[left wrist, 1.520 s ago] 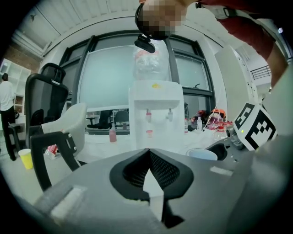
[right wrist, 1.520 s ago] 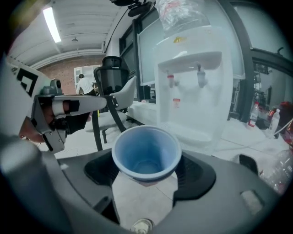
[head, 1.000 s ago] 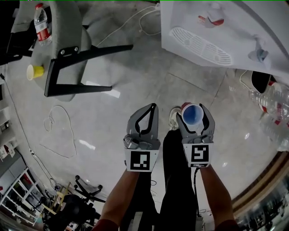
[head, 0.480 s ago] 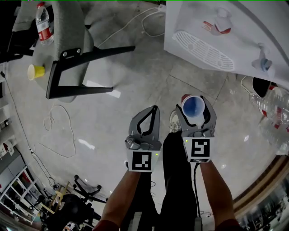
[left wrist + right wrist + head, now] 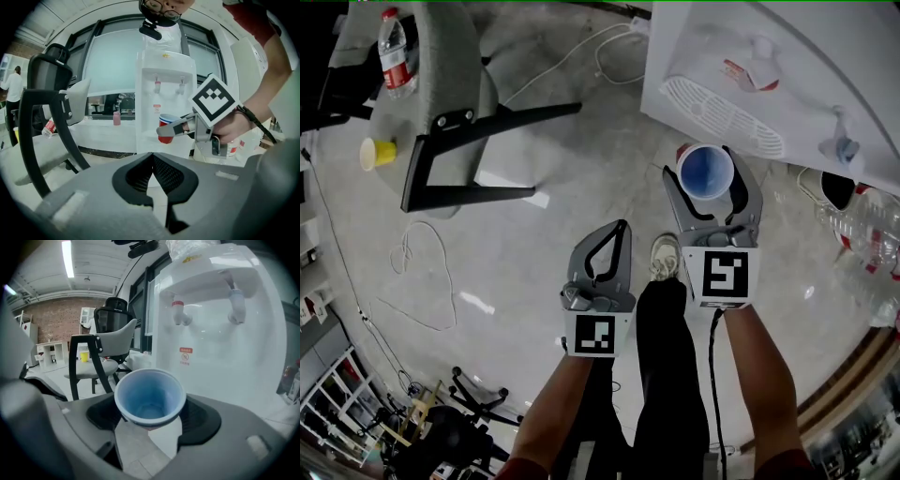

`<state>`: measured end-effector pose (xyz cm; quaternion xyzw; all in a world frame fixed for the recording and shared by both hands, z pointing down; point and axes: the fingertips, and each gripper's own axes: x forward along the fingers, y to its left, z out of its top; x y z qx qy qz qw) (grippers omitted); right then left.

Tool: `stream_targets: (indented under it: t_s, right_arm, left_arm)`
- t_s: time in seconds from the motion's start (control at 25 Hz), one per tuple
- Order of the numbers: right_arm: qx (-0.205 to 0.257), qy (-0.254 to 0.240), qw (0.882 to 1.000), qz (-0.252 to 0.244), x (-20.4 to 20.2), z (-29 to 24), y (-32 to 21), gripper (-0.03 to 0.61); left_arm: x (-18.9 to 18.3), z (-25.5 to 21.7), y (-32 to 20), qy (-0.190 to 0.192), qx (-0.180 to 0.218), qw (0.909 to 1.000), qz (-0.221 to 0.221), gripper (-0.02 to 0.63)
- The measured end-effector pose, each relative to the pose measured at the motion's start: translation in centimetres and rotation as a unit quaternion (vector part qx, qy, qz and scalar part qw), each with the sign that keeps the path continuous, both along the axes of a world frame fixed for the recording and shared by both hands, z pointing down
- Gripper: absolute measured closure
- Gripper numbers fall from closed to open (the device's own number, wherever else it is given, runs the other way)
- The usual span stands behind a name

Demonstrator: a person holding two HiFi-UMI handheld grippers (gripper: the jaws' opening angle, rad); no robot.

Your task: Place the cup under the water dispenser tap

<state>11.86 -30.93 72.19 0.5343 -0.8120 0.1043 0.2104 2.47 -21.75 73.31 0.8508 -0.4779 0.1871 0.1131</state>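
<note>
Grips the cup (image 5: 150, 397) upright between the jaws of the right hand-held gripper (image 5: 705, 173), in the air just before the water dispenser (image 5: 220, 348), lower than its red tap (image 5: 179, 312) and blue tap (image 5: 236, 303). Holds the left hand-held gripper (image 5: 617, 230) pressed together, empty, nearer the body.

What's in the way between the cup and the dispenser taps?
Nothing visible. The cup sits in the right tongs, facing the dispenser; only open air separates it from the taps and drip tray. The left tongs hang aside, shut.
</note>
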Motion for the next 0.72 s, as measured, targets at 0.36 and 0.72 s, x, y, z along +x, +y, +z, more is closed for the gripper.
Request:
stream_targets:
  t_s: [0.36, 0.72]
  right_arm:
    - [0.022, 0.011, 0.999, 0.022, 1.6, -0.2, -5.8, 0.227]
    - [0.016, 0.001, 0.999, 0.047, 2.2, 0.7, -8.5, 0.227]
  left_arm:
    - [0.0, -0.1, -0.3, -0.004, 0.005, 1.0, 0.005, 0.611]
    - [-0.7, 0.5, -0.2, -0.019, 0.006, 0.9997, 0.011, 0.611]
